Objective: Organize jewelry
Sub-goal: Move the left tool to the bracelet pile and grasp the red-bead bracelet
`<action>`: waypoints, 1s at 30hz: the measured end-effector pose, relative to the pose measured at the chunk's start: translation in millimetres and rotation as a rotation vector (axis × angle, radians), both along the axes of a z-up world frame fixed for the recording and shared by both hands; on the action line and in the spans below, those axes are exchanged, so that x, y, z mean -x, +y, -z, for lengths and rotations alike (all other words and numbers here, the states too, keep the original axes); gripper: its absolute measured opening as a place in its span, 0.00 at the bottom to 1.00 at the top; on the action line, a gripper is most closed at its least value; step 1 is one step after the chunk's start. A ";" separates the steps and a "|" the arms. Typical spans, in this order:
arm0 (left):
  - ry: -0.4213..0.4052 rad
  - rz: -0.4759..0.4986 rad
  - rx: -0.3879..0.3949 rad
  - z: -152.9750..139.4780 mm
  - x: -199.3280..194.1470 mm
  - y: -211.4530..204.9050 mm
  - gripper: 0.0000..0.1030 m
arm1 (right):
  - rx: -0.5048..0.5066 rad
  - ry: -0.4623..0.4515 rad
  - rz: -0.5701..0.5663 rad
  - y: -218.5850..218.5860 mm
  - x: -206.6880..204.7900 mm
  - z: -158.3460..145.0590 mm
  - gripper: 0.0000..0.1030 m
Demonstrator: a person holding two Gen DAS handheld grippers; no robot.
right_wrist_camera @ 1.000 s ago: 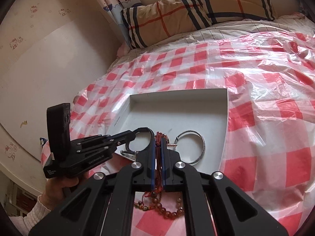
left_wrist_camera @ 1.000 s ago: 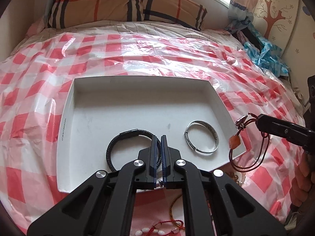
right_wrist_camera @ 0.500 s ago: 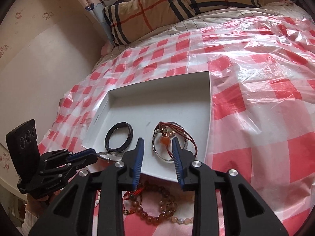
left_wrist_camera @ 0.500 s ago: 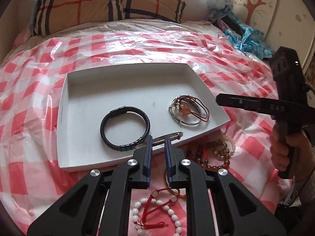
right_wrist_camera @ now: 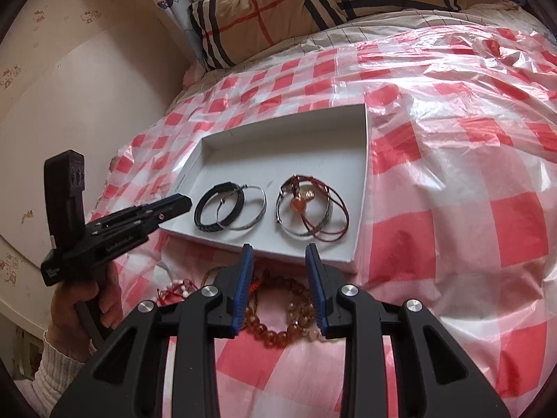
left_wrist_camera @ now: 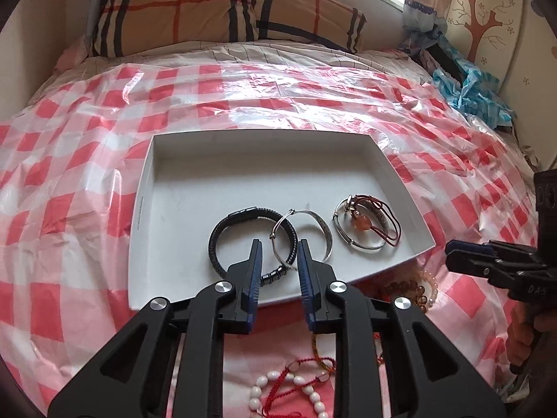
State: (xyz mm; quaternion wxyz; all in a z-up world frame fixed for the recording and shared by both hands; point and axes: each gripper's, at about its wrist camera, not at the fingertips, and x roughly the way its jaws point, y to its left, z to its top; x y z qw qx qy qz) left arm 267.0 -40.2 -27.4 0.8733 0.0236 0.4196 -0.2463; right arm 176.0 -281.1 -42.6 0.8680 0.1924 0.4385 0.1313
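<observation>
With bangles in the white tray (left_wrist_camera: 139, 209), left gripper (left_wrist_camera: 278, 261) opening empty and right gripper (right_wrist_camera: 280, 261) parted empty, the amber bead bracelet (right_wrist_camera: 278, 327) likely comes next.

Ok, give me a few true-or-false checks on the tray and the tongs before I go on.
1. The black bracelet lies in the white tray. True.
2. The silver bangle lies apart from the black bracelet. False: it overlaps it.
3. The red cord bracelet lies on the second bangle. True.
4. The tray holds every piece. False: the amber beads and white beads lie on the checked sheet.
5. The left tongs grip the silver bangle. False: they are opening, holding nothing.
6. The right tongs hold nothing. True.
</observation>
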 end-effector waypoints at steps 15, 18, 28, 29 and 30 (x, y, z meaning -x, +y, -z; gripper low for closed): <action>0.032 0.178 0.012 15.3 78.7 -25.5 0.36 | 0.078 0.058 0.014 2.7 31.1 19.3 0.30; 0.026 0.187 -0.008 16.3 83.1 -37.0 0.38 | 0.071 0.057 0.022 1.0 34.1 17.7 0.30; -0.032 0.148 -0.129 12.2 100.7 -59.1 0.47 | 0.056 0.048 0.032 0.9 46.3 10.4 0.30; -0.041 0.149 -0.139 11.3 101.8 -60.9 0.47 | 0.056 0.047 0.034 0.4 47.4 9.7 0.30; -0.050 0.148 -0.149 10.5 103.0 -62.6 0.47 | 0.056 0.046 0.035 0.4 48.0 8.9 0.30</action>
